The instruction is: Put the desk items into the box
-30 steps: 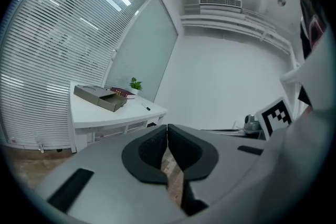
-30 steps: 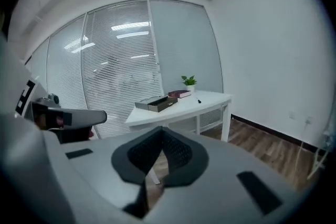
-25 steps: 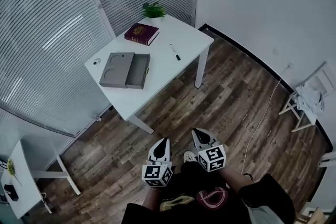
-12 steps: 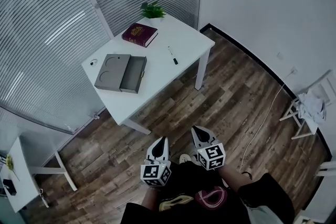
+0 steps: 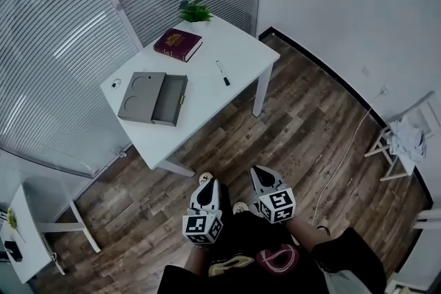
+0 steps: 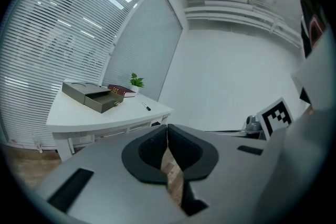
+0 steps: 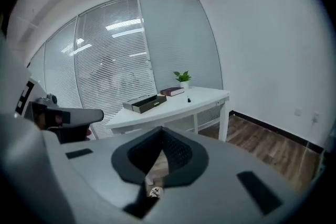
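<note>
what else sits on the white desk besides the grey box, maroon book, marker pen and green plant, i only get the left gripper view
observer: The head view shows one more, a small pale roundish item on the white desk beside the flat grey box. It is too small to identify.
operator: is the right claw holding anything
observer: No, in its own view the right claw is shut and empty.
operator: anything on the floor to my right
observer: A thin white cable trails across the wooden floor there.
</note>
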Motion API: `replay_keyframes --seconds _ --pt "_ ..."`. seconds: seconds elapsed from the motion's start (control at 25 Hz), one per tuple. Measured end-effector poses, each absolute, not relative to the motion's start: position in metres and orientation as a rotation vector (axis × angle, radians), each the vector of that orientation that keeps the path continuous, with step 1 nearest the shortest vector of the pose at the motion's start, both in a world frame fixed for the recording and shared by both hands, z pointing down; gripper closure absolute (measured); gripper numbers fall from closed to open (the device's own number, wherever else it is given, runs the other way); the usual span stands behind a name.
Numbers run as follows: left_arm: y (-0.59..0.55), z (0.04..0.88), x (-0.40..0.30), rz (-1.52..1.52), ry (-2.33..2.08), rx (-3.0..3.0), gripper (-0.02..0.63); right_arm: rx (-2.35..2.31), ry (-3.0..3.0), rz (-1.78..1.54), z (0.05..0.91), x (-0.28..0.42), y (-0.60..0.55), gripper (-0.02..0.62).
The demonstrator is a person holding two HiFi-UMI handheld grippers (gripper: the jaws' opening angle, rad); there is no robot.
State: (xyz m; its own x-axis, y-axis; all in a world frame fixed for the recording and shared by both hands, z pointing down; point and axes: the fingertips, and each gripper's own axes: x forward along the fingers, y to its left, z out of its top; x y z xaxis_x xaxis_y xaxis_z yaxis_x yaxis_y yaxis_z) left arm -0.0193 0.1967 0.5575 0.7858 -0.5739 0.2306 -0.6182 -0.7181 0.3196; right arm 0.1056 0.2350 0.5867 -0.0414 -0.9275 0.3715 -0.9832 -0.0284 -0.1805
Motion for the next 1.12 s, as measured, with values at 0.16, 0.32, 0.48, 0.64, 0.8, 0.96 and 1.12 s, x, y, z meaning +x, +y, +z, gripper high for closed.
replay_keyframes --seconds 0.16,0.32,0.48,0.64,0.8,0.96,1.12 --pt "0.175 0.554 -0.012 0.145 -0.887 2.599 0.588 2.093 -2.057 0.594 0.588 0.117 0.217 0.586" --pt "0.142 0.549 -0.009 0.142 -0.877 2.620 0.588 2.104 -2.043 0.594 0.583 0.124 0.188 0.586" --pt "0.106 0.541 -0.003 0.121 -0.869 2.647 0.587 2.102 -2.027 0.564 0.579 0.129 0.154 0.584" --pt "0.071 0.539 -0.001 0.111 -0.868 2.641 0.588 2.094 -2.038 0.543 0.574 0.125 0.117 0.586" --pt "0.040 0.537 0.001 0.105 -0.845 2.651 0.588 2.100 -2.024 0.541 0.573 0.125 0.087 0.585" --pt "0.011 0.538 0.000 0.115 -0.816 2.664 0.588 2.134 -1.989 0.556 0.574 0.127 0.063 0.584" --pt "-0.017 0.540 -0.002 0.118 -0.802 2.660 0.588 2.169 -1.958 0.575 0.575 0.129 0.039 0.586"
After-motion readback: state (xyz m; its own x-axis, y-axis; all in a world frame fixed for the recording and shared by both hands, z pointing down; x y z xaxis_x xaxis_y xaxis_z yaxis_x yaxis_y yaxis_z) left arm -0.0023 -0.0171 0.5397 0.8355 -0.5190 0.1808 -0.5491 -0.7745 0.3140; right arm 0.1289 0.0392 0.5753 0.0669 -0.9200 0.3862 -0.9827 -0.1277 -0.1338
